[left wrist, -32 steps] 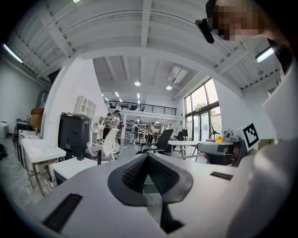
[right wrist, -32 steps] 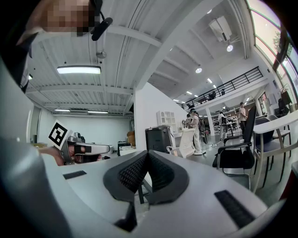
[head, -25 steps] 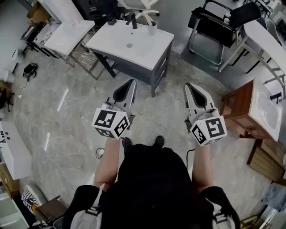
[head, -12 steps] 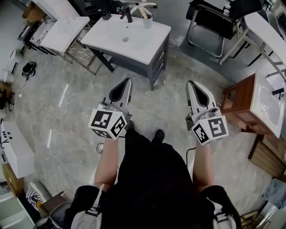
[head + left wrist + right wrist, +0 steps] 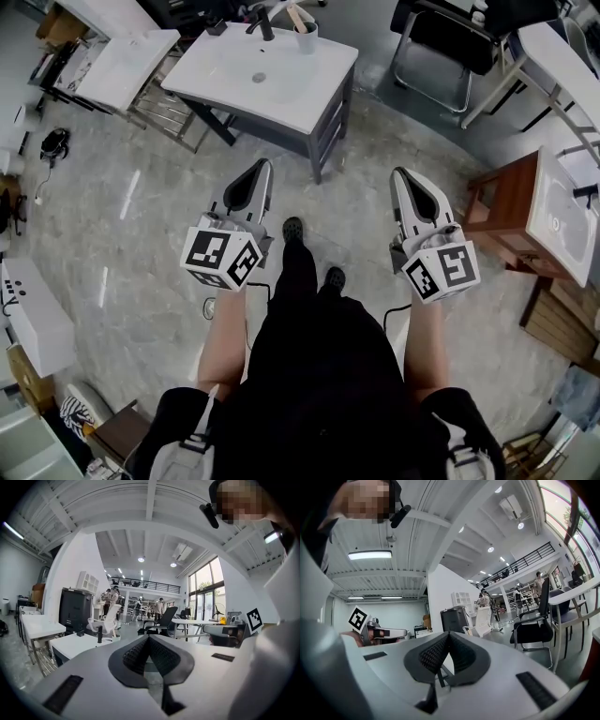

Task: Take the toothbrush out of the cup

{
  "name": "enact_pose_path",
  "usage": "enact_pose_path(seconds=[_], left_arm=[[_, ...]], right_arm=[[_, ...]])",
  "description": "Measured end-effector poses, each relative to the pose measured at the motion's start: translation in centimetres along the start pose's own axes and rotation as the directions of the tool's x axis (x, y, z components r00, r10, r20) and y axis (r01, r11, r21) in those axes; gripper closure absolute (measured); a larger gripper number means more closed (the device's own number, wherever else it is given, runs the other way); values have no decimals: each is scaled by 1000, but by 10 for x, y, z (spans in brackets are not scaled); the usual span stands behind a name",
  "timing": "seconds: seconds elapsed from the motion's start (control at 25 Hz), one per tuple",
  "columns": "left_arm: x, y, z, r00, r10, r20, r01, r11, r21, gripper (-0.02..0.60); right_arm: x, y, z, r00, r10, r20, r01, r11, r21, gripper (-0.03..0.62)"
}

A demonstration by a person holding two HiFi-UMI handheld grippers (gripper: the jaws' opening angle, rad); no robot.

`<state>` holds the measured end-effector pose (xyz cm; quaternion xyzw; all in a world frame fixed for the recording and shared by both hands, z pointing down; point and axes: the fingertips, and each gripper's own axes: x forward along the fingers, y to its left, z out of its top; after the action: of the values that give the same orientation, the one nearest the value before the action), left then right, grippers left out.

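Since the earlier frame the white vanity counter (image 5: pixel 314 89) has slid up toward the top edge of the head view. One foot (image 5: pixel 292 228) of the person now shows stepped out ahead on the grey floor (image 5: pixel 141 234). Both grippers sit at about the same spots in that view as before.

The cup (image 5: pixel 306 36) stands on the counter along its back edge, just to the right of the black faucet (image 5: pixel 266 25) and behind the oval basin (image 5: pixel 259 77). The toothbrush (image 5: pixel 296 16) is in the cup, its pale handle sticking out above the rim and leaning toward the faucet. The picture is too small to show anything else inside the cup.

The left gripper (image 5: pixel 257 169) and the right gripper (image 5: pixel 406 178) are held out side by side in front of the person, well short of the counter and well apart from the cup. In the left gripper view its two ribbed pads (image 5: pixel 137 656) meet at the tip with nothing between them. The right gripper view shows the same, its jaws closed on nothing.

A black chair (image 5: pixel 441 37) stands beyond the counter's right end.
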<state>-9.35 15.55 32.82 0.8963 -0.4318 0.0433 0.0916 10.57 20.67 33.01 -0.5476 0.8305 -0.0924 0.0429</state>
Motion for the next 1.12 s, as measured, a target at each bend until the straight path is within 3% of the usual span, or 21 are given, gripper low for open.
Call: enact_pose_path(seconds=[0.48, 1.12], left_arm=[[66, 66, 14, 998, -52, 21, 53, 998, -44, 568], [127, 186, 43, 988, -151, 45, 154, 986, -61, 568]], right_arm=[[81, -16, 14, 998, -54, -28, 53, 998, -47, 563], [210, 12, 24, 991, -136, -16, 134, 987, -84, 563]])
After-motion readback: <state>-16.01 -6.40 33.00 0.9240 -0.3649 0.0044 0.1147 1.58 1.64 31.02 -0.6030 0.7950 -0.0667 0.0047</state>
